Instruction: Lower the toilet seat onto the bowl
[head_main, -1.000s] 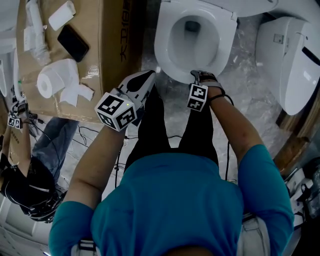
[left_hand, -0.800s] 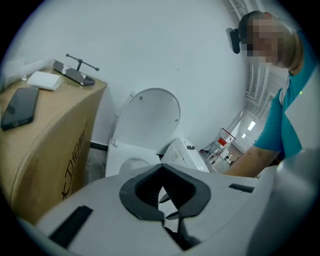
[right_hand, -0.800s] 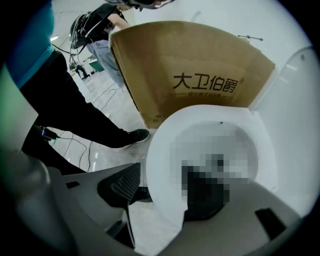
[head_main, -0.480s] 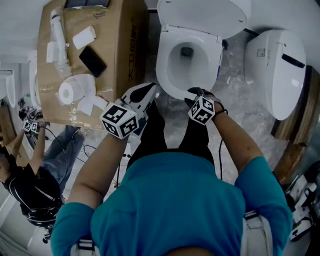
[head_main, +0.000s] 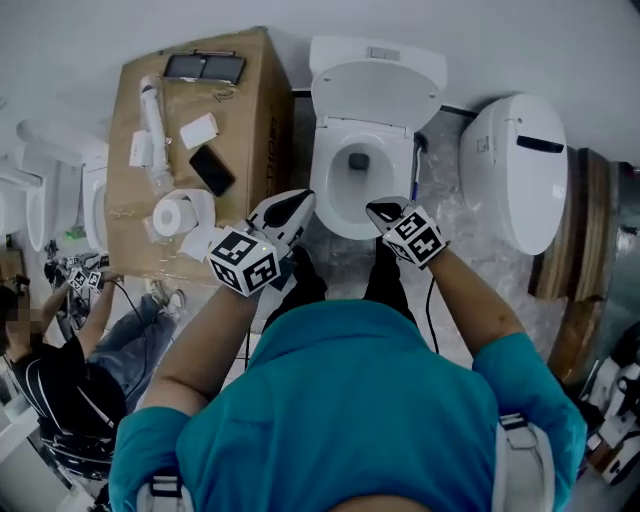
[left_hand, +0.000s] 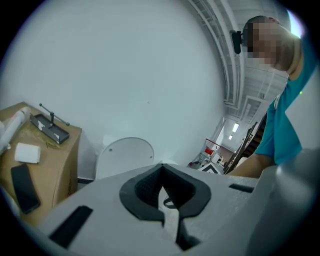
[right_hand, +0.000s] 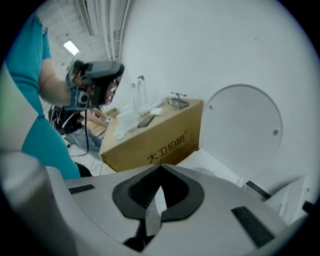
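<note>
The white toilet stands at the centre of the head view. Its seat (head_main: 322, 182) lies flat on the bowl, and the lid (head_main: 378, 95) stands upright against the tank. My left gripper (head_main: 298, 200) hovers shut in front of the bowl's left front edge, touching nothing. My right gripper (head_main: 378, 210) is held above the front rim. Its jaws have just closed and nothing is between them. The upright lid (left_hand: 125, 155) shows beyond the left gripper (left_hand: 161, 166). In the right gripper view the lid (right_hand: 245, 125) rises behind the right gripper (right_hand: 161, 169).
A cardboard box (head_main: 245, 110) left of the toilet carries a paper roll (head_main: 175, 213), a phone (head_main: 212, 170) and a white pipe (head_main: 153, 115). A second white toilet (head_main: 520, 170) stands at the right. A person (head_main: 60, 380) sits low at the left.
Both grippers have risen and drawn back from the bowl's front rim. The right gripper has left the rim. The view now takes in the whole toilet and the wall.
</note>
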